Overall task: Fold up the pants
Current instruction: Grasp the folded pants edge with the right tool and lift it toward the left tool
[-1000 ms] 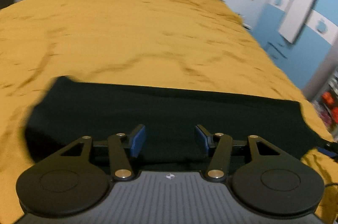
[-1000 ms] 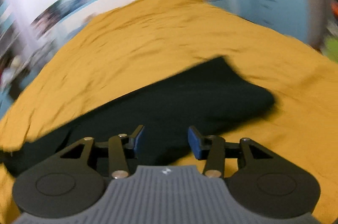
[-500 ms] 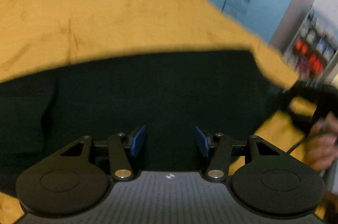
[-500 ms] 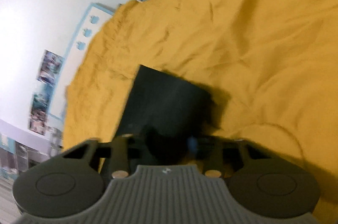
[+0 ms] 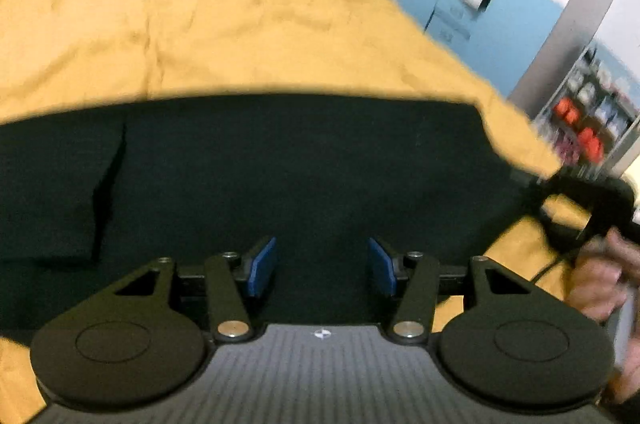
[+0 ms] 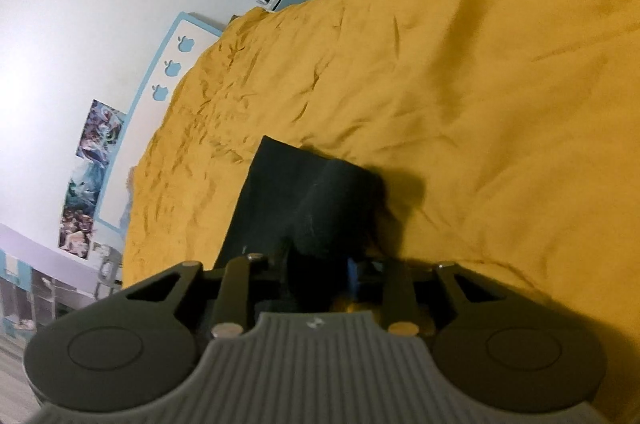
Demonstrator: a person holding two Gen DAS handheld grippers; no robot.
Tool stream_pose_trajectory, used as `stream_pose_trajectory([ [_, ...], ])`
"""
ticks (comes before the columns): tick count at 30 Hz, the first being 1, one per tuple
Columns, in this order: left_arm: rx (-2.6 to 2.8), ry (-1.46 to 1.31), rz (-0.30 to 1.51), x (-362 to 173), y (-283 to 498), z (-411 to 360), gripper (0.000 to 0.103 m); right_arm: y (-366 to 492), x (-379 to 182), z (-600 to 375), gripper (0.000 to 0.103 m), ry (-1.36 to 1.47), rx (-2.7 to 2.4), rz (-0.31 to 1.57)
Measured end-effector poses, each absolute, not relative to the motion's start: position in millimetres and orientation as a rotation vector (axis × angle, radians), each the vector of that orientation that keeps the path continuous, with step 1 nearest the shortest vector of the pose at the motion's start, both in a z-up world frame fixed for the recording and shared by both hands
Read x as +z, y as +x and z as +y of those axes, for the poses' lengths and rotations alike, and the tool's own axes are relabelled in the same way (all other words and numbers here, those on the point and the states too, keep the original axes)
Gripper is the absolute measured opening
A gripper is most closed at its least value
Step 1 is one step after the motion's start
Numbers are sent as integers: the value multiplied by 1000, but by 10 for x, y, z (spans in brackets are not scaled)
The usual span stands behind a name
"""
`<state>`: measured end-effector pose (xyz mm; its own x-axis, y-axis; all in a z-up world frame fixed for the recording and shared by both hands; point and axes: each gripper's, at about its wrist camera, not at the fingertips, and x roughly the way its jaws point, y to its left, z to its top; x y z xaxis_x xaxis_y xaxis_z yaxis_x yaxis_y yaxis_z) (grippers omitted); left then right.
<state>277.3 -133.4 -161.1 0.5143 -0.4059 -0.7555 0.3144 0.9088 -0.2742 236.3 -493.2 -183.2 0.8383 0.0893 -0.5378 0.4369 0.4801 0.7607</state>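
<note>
Black pants (image 5: 304, 175) lie flat across a yellow bedspread (image 5: 200, 23), with a fold step near their left end. My left gripper (image 5: 322, 266) hovers over the near edge of the pants, jaws open, blue pads (image 5: 262, 266) clear of the cloth. In the right wrist view the pants (image 6: 304, 195) run away from me as a narrow dark strip. My right gripper (image 6: 320, 272) is shut on their near end, and bunched cloth hides most of the pads. The left wrist view shows that gripper (image 5: 560, 199) at the pants' right end, with a hand (image 5: 600, 276) behind it.
The yellow bedspread (image 6: 480, 103) is wrinkled and spreads far beyond the pants. Blue and white cabinets (image 5: 480, 23) and a shelf of orange items (image 5: 588, 131) stand past the bed's right side. A headboard (image 6: 176, 63) and a wall with posters (image 6: 92, 175) bound the far end.
My left gripper has swept right along the pants and dropped closer, still open. My right gripper has rolled, come down and shut on the pants' end.
</note>
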Motion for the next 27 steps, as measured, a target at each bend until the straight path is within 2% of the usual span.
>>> stream_pose_trajectory([
  [3, -440, -48, 920, -1730, 2713, -1398, 63, 2410, -1717, -4836, 15, 997, -235, 528],
  [7, -453, -123, 908, -1634, 2697, -1310, 63, 2478, -1437, -4635, 13, 855, -222, 468],
  [13, -431, -273, 807, -1286, 2676, -702, 62, 2694, -906, -4055, 13, 590, -94, 402],
  [17, -378, -409, 792, -1209, 2687, -134, 62, 2825, -668, -3294, 13, 289, 61, 386],
  [22, -305, -492, 783, -1273, 2651, 336, 62, 2818, -847, -2402, 13, -53, 281, 441],
  [27, -290, -527, 815, -1409, 2656, 440, 62, 2849, -1446, -1859, 16, -298, 471, 663],
])
